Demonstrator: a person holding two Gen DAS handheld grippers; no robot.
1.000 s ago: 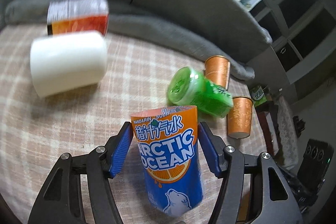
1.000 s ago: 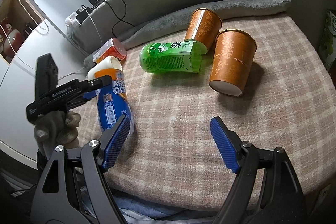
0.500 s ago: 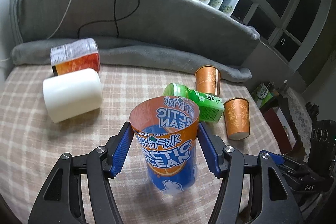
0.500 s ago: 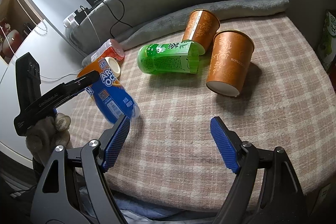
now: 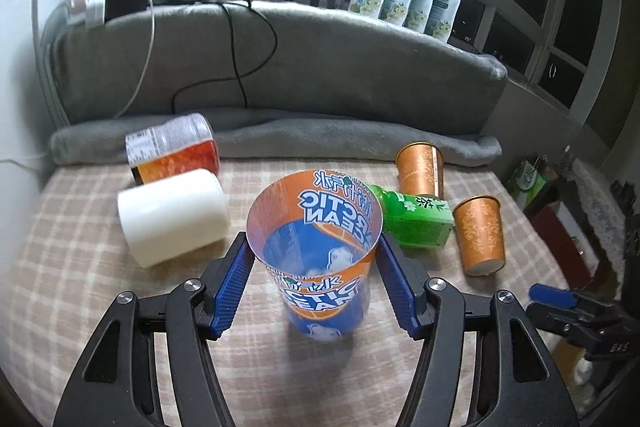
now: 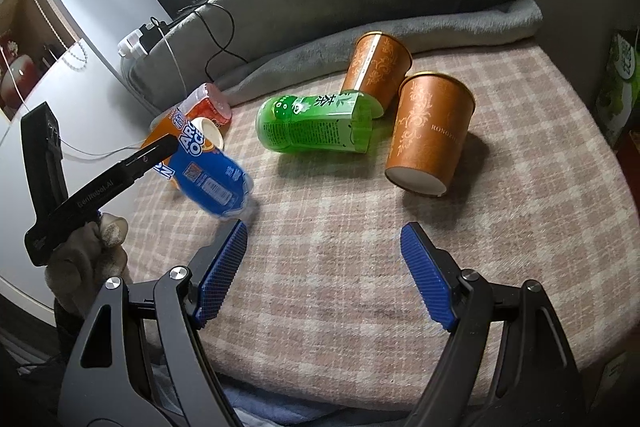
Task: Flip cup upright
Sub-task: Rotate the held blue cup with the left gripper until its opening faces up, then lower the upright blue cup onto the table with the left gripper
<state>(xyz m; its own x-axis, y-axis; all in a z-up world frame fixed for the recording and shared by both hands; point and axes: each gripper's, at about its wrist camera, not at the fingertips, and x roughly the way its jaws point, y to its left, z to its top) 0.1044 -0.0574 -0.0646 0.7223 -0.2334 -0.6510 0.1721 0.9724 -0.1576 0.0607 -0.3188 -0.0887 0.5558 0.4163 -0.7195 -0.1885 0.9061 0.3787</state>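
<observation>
Left claw [image 5: 316, 283] clamped on the Arctic Ocean cup [image 5: 316, 247], blue pads pressed to both sides just under the rim. Cup mouth-up but tilted, its mouth leaning toward the left wrist camera; from the right wrist view the base [image 6: 236, 199] looks just clear of the checked cloth [image 6: 500, 227], though contact is hard to judge.

Right claw [image 6: 322, 273] spread wide, holding nothing, over the near edge of the cloth. Bare cloth lies ahead of it.

Behind the cup: white cup [image 5: 172, 215] on its side at left, orange-labelled bottle [image 5: 172, 147] beyond it against the rolled grey blanket [image 5: 320, 135]. Green tea bottle [image 6: 316, 125] lies on its side mid-surface, touching one copper paper cup [image 6: 378, 67]; a second copper cup [image 6: 430, 133] just right, mouth-down and tilted.
</observation>
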